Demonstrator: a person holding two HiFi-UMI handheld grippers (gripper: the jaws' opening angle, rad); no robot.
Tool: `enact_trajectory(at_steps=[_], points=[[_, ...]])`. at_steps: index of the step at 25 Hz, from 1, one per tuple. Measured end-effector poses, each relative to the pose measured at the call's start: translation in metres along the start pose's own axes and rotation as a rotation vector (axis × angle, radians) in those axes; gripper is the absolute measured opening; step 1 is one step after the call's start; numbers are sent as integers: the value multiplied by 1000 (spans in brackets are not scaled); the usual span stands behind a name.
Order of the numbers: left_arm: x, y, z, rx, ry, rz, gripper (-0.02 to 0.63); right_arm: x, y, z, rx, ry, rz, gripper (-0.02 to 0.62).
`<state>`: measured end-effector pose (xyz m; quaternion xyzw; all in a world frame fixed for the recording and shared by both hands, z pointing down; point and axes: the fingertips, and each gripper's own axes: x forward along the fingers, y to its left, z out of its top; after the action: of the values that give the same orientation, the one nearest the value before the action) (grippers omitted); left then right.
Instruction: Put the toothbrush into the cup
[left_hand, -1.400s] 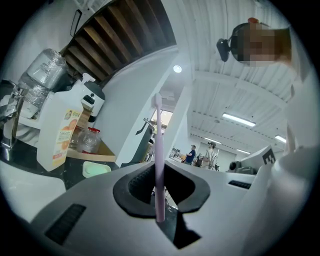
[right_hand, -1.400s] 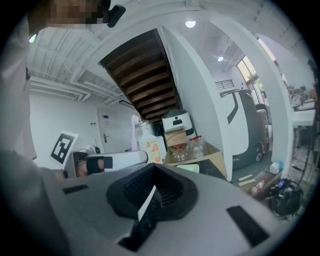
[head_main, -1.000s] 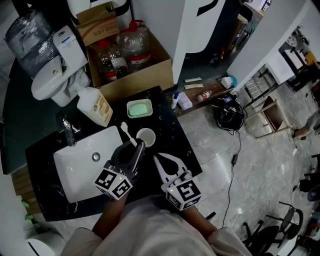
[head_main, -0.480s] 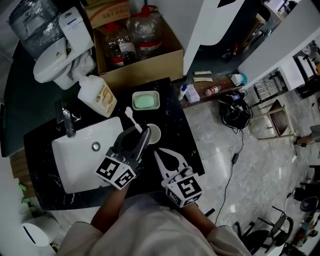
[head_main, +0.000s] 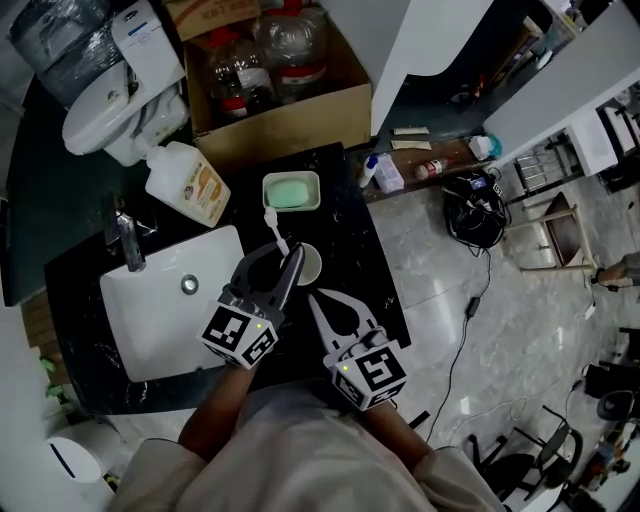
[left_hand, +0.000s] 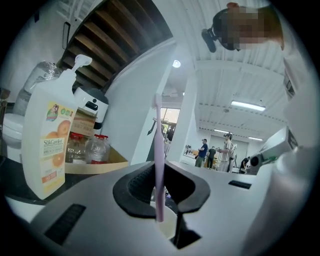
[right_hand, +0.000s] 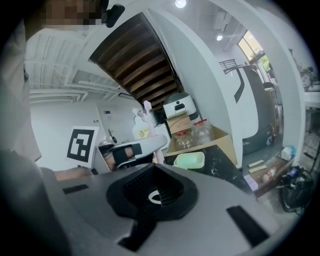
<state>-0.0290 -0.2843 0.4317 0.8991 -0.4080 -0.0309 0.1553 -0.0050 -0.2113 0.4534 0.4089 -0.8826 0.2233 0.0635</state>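
Toothbrush, the only one, stands upright with its bristle head up, its handle clamped in the left gripper just above the single white cup. The right gripper is closed and empty, beside the cup.

The jaws of the left gripper hide much of the cup and the toothbrush handle.

White sink with faucet in black counter, orange-label soap bottle, green soap dish, cardboard box of bottles

Pale pink toothbrush, white cup
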Motion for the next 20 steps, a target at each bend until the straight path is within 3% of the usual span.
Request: enact_trajectory(at_steps=[9,20], points=[[8,6,-23,19,67,13,48,2,-5,-4,10,13,-6,6],[11,4,-29,70,77,10,48,6,-3,-7,3,33,-6,6]])
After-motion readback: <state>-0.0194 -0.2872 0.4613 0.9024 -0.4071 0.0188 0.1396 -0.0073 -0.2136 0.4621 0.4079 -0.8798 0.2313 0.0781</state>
